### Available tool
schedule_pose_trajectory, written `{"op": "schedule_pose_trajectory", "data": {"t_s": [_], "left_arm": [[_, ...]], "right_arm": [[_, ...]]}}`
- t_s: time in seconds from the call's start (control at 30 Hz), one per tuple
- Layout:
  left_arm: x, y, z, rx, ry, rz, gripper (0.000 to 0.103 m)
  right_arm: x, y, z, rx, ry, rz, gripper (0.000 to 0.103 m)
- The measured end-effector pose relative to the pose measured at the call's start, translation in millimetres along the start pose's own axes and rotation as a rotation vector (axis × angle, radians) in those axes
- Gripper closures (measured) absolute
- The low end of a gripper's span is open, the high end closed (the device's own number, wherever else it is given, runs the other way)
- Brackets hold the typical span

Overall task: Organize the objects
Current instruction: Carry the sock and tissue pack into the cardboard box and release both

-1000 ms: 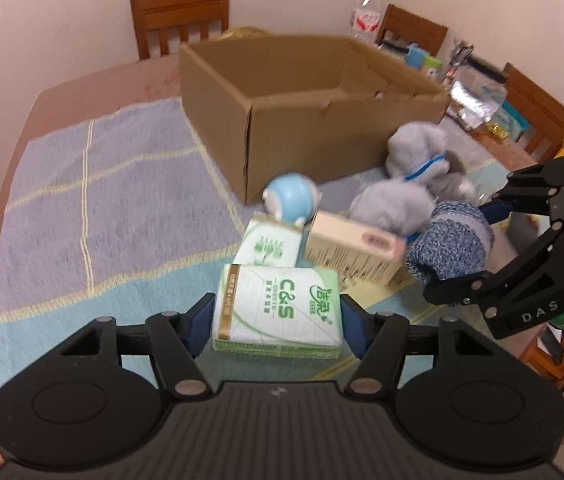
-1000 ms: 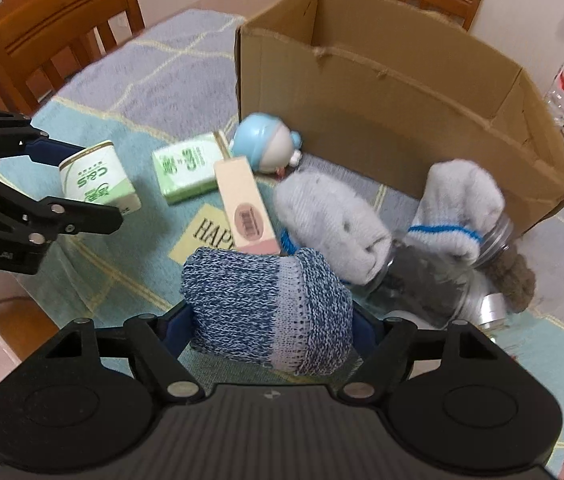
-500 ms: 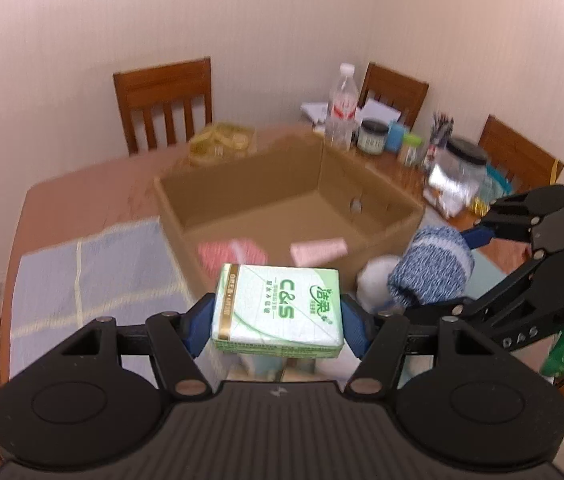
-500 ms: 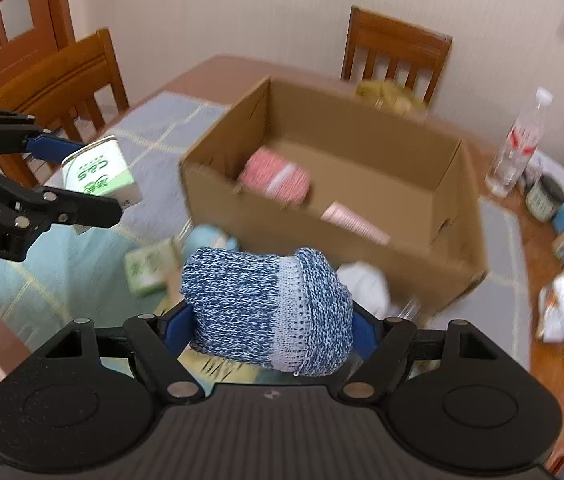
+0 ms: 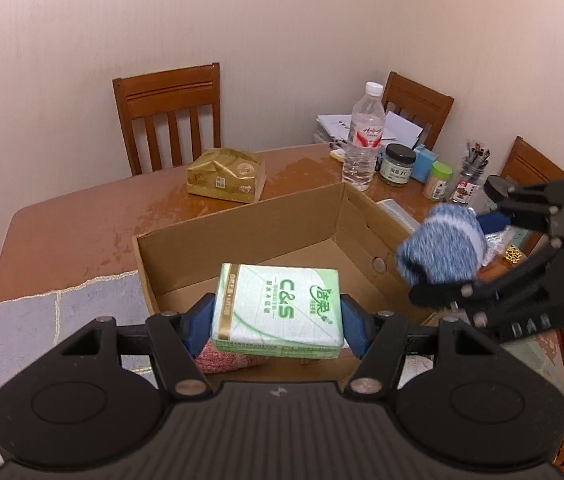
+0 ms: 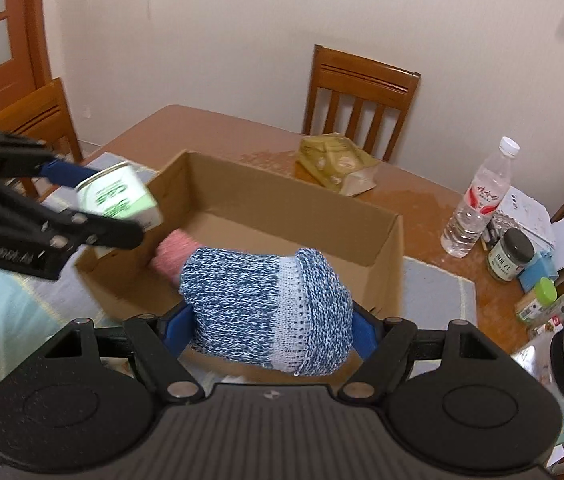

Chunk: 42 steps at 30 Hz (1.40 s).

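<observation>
Open cardboard box (image 5: 265, 224) on wooden dining table (image 5: 65, 220), pink knitted item (image 6: 173, 250) inside. Held above box's near right edge: blue-white knitted roll (image 6: 265, 312), clamped in right gripper (image 6: 269, 332). Over near left corner: green C&S tissue pack (image 5: 277, 310), pinched by left gripper (image 5: 277, 326).

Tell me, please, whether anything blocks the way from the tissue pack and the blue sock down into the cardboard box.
Nothing visible does. The tissue pack in the left tool and the blue sock in the right tool hang over the open-topped cardboard box; only a pink item lies at its left end.
</observation>
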<state>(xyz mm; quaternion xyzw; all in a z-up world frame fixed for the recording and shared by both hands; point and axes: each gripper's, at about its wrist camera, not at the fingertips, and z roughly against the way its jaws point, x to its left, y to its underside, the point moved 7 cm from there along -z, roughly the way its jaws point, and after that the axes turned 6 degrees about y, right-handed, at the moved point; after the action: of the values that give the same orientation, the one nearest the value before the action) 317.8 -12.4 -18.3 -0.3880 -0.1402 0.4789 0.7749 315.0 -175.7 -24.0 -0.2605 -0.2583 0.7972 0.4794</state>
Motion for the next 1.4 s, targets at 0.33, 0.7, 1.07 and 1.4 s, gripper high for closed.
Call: {"op": "schedule_pose_trajectory", "data": {"t_s": [0.33, 0.7, 1.07, 1.4], "left_arm": [[13, 12, -6, 0.031, -0.075, 0.085, 0.003], [20, 20, -1, 0.038, -0.142, 0.116, 0.003], [32, 43, 8, 0.051, -0.196, 0.167, 0.003], [29, 78, 18, 0.080, -0.236, 0.177, 0.003]], "right_arm": [[-26, -21, -48, 0.024, 0.015, 0.010, 0.022], [-41, -40, -101, 0.060, 0.058, 0.016, 0.001], [-32, -30, -83, 0.038, 0.041, 0.017, 0.000], [-25, 0, -50, 0.037, 0.040, -0.044, 0.000]]}}
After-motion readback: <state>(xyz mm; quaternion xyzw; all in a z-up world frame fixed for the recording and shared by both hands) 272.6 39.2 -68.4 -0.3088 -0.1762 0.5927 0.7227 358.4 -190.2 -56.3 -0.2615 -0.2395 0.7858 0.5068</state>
